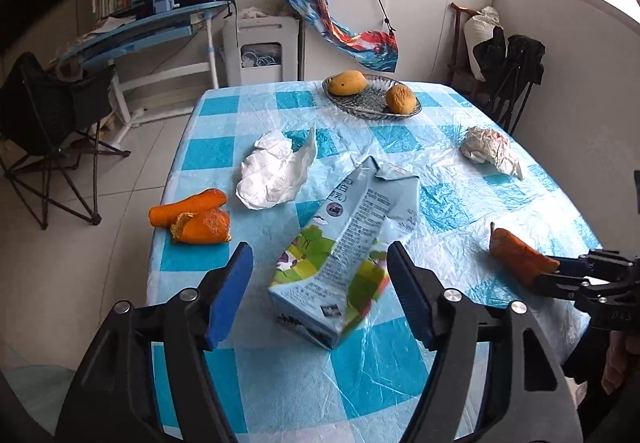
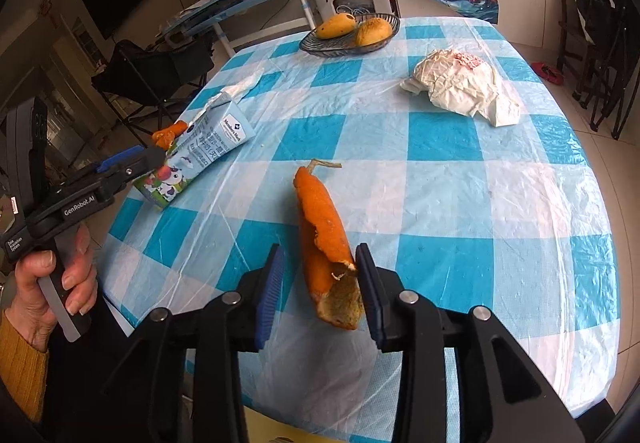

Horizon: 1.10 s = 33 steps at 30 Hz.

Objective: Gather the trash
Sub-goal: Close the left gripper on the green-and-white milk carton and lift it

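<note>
Blue-padded, your left gripper (image 1: 320, 295) stands open astride the near end of the milk carton (image 1: 344, 243), which lies on the checked tablecloth (image 1: 208, 155), pads clear of it. In the right wrist view, your right gripper (image 2: 318, 293) brackets the orange peel (image 2: 324, 243): right pad touching, left pad apart, unclamped.

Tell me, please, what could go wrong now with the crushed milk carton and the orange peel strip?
The left gripper stands open around the crushed blue-and-green milk carton, which lies skewed, so closing may pinch only a corner and let it slip. In the right gripper, only one pad seems to touch the long orange peel strip; lifting now may drop it onto the blue-checked plastic tablecloth.
</note>
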Each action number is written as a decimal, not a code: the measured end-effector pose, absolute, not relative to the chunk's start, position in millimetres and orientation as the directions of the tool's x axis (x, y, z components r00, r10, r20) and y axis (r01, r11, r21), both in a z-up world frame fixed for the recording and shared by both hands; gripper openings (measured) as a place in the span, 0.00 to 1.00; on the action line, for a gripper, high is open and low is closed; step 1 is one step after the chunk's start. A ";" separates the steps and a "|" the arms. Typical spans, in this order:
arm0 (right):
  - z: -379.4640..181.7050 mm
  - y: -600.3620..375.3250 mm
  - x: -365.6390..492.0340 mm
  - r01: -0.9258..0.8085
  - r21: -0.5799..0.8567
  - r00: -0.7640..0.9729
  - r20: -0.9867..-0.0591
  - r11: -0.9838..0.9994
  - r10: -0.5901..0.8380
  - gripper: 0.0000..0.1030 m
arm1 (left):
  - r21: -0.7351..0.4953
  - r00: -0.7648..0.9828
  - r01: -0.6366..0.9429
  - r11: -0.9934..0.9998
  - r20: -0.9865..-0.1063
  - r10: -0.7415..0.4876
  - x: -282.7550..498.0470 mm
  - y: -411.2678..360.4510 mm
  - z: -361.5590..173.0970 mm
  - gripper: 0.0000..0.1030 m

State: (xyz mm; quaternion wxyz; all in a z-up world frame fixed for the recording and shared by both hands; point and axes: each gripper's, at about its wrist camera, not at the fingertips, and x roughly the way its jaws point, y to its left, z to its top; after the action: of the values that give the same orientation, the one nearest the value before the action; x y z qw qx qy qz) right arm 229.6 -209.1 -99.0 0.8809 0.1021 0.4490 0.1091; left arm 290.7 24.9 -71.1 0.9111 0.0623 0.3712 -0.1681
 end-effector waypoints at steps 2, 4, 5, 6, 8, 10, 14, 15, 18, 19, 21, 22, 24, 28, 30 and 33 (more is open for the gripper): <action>-100.8 -208.5 231.4 -0.095 0.276 0.572 -0.771 0.957 0.279 0.36 | 0.043 0.677 0.376 0.925 -0.695 -0.243 289.5 12.7 -74.0 0.67; -101.8 -206.3 232.6 -0.097 0.265 0.575 -0.772 0.959 0.271 0.36 | 0.106 0.694 0.397 0.912 -0.685 -0.222 284.9 -0.3 -76.5 0.68; -101.9 -204.2 231.9 -0.100 0.254 0.577 -0.773 0.962 0.264 0.36 | 0.137 0.698 0.408 0.902 -0.684 -0.212 282.4 -6.9 -78.8 0.68; -101.9 -202.1 231.3 -0.103 0.242 0.579 -0.774 0.965 0.256 0.36 | 0.163 0.695 0.422 0.892 -0.690 -0.203 279.7 -13.3 -82.3 0.67; -102.2 -199.3 230.8 -0.110 0.225 0.582 -0.775 0.968 0.246 0.36 | 0.215 0.712 0.426 0.879 -0.679 -0.179 271.9 -22.0 -85.4 0.65; -102.9 -197.9 230.0 -0.113 0.217 0.584 -0.775 0.970 0.241 0.28 | 0.204 0.712 0.433 0.878 -0.675 -0.194 267.9 -24.1 -83.8 0.59; -104.1 -199.9 229.0 -0.104 0.230 0.591 -0.768 0.968 0.246 0.25 | 0.138 0.721 0.406 0.903 -0.655 -0.224 263.8 -15.2 -73.8 0.36; -104.3 -200.9 228.7 -0.099 0.237 0.594 -0.765 0.966 0.248 0.24 | 0.108 0.713 0.404 0.908 -0.659 -0.239 264.4 -11.3 -72.4 0.34; -104.4 -201.4 226.6 -0.089 0.243 0.605 -0.757 0.966 0.246 0.21 | 0.037 0.700 0.382 0.923 -0.664 -0.264 264.3 1.2 -71.3 0.31; -103.9 -200.9 225.8 -0.087 0.242 0.609 -0.755 0.966 0.244 0.20 | 0.018 0.697 0.378 0.926 -0.664 -0.271 262.9 4.2 -71.1 0.30; -103.3 -200.4 224.0 -0.085 0.245 0.616 -0.749 0.966 0.244 0.19 | -0.019 0.693 0.366 0.930 -0.662 -0.286 260.0 10.8 -69.2 0.27; -103.2 -200.3 222.9 -0.085 0.251 0.618 -0.746 0.964 0.249 0.18 | -0.041 0.693 0.355 0.934 -0.660 -0.292 258.6 15.2 -67.6 0.24; -103.0 -200.1 220.3 -0.086 0.266 0.621 -0.739 0.960 0.260 0.18 | -0.088 0.695 0.330 0.940 -0.652 -0.305 256.6 25.2 -65.3 0.16; -101.6 -199.8 214.1 -0.093 0.285 0.625 -0.729 0.954 0.279 0.18 | -0.200 0.680 0.281 0.939 -0.648 -0.342 255.6 47.4 -65.5 0.14; -103.2 -200.1 212.4 -0.092 0.294 0.620 -0.731 0.951 0.286 0.18 | -0.217 0.678 0.274 0.937 -0.647 -0.348 254.5 52.3 -66.9 0.14; -106.2 -202.2 209.8 -0.082 0.318 0.615 -0.730 0.944 0.299 0.18 | -0.228 0.664 0.255 0.940 -0.665 -0.342 253.7 55.6 -73.4 0.22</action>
State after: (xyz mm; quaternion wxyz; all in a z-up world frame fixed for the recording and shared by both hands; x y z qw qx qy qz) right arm 209.8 -202.2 -106.2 0.8894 0.1277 0.4257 0.1071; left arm 253.7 55.6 -73.4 0.9103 -0.0575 0.3757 -0.1639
